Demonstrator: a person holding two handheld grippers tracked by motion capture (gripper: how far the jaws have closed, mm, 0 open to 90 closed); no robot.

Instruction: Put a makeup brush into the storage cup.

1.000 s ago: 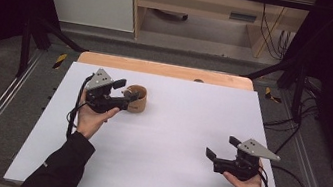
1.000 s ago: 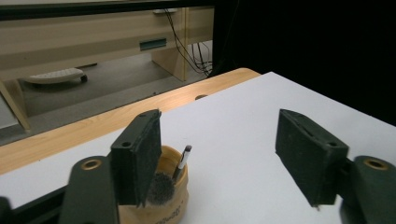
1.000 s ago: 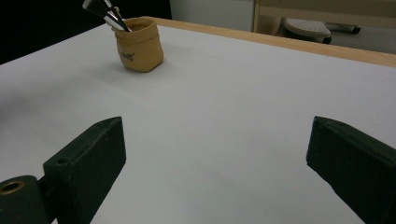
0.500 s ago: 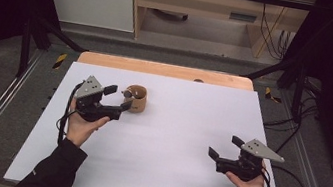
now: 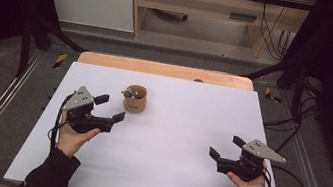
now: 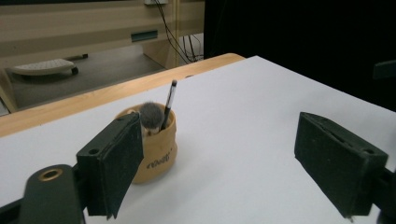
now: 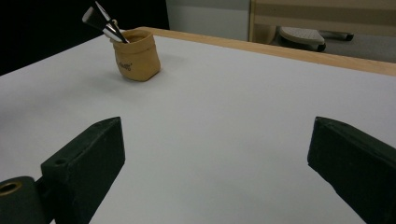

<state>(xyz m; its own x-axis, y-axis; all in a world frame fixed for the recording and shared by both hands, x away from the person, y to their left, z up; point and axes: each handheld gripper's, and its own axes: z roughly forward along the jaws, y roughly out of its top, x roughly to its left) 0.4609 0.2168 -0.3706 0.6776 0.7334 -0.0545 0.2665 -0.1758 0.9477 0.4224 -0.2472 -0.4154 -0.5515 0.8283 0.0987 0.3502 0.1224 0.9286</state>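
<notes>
right tongs (image 5: 221, 146) rest wide and empty near the counter (image 5: 181, 177) front. left tongs (image 5: 110, 107), jaws just opened wide with nothing between, sit just beside the tan pouch (image 5: 135, 98), whose makeup brush (image 6: 150, 115) and pencil (image 6: 169, 100) lean upright.

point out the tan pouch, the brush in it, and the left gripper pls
tan pouch (image 5: 135, 102): high view, front wall.
brush (image 6: 150, 115): left gripper view, grey bristle head.
left gripper (image 5: 110, 107): high view, open gap midway between its fingertips.
</notes>
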